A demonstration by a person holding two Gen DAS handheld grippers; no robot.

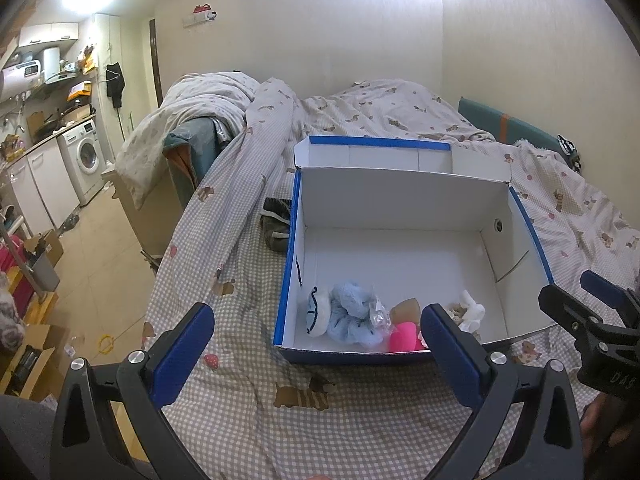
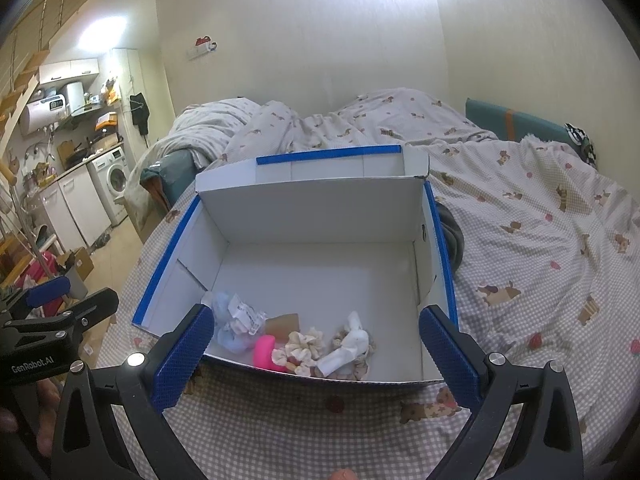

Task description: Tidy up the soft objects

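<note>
An open white box with blue edges (image 1: pixel 516 240) (image 2: pixel 320 208) rests on the checked bed sheet. Along its near wall lie soft items: a light blue fluffy piece (image 1: pixel 352 314) (image 2: pixel 228 320), a pink item (image 1: pixel 404 336) (image 2: pixel 265 350), a cream scrunchie (image 2: pixel 304 346) and a white cloth piece (image 2: pixel 348 346) (image 1: pixel 470 310). My left gripper (image 1: pixel 316 346) hovers open just short of the box's near left corner, nothing between its fingers. My right gripper (image 2: pixel 316 350) is open too, in front of the near wall, and appears from the side in the left wrist view (image 1: pixel 584 300).
A dark sock-like item (image 1: pixel 276 220) lies left of the box, and a dark item (image 2: pixel 452 236) sits against its right wall. A rumpled duvet (image 1: pixel 360 108) covers the far bed. The bed edge drops to a tiled floor (image 1: pixel 100 260) on the left, with kitchen units beyond.
</note>
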